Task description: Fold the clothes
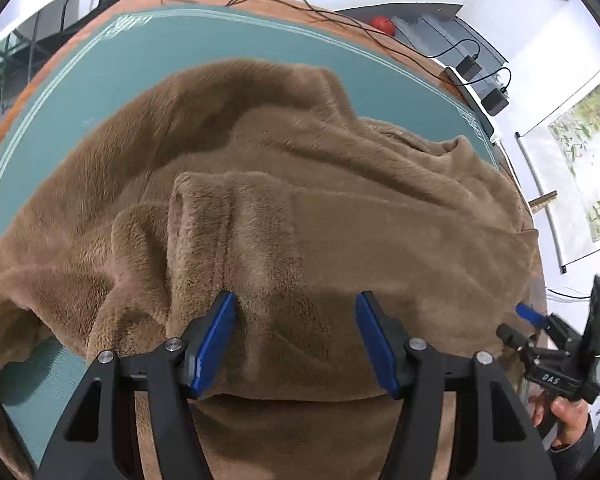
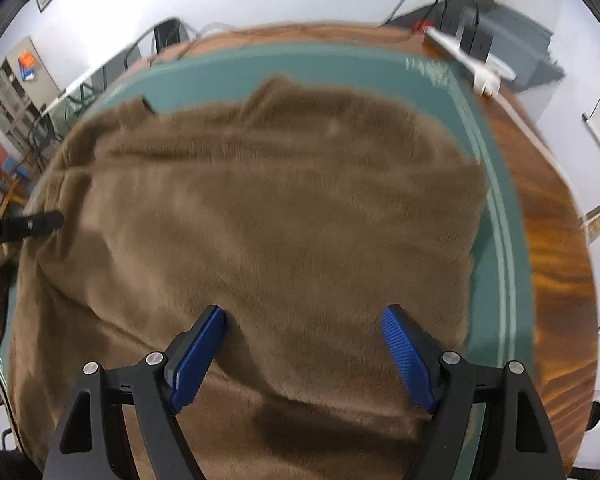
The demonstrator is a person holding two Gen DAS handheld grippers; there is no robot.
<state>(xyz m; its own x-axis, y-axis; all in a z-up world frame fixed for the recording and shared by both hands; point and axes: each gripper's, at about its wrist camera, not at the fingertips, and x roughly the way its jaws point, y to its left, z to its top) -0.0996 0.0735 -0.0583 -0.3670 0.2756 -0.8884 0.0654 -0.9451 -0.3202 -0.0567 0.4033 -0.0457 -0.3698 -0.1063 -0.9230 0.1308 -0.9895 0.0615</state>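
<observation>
A brown fleece garment (image 1: 284, 200) lies spread and partly folded on a teal mat (image 1: 148, 48). It also fills the right wrist view (image 2: 268, 216). My left gripper (image 1: 296, 304) is open, its blue pads just above the garment's near fold, holding nothing. My right gripper (image 2: 304, 316) is open over the garment's near right part, empty. The right gripper also shows at the right edge of the left wrist view (image 1: 556, 352), held in a hand. A black finger of the left gripper shows at the left edge of the right wrist view (image 2: 28, 226).
The mat (image 2: 496, 240) lies on a round wooden table (image 2: 556, 240). Black cables (image 1: 340, 20) and chargers (image 1: 470, 66) lie on the table's far edge. A white power strip (image 2: 464, 58) lies at the far right. Chairs, shelves and a hanging scroll stand around.
</observation>
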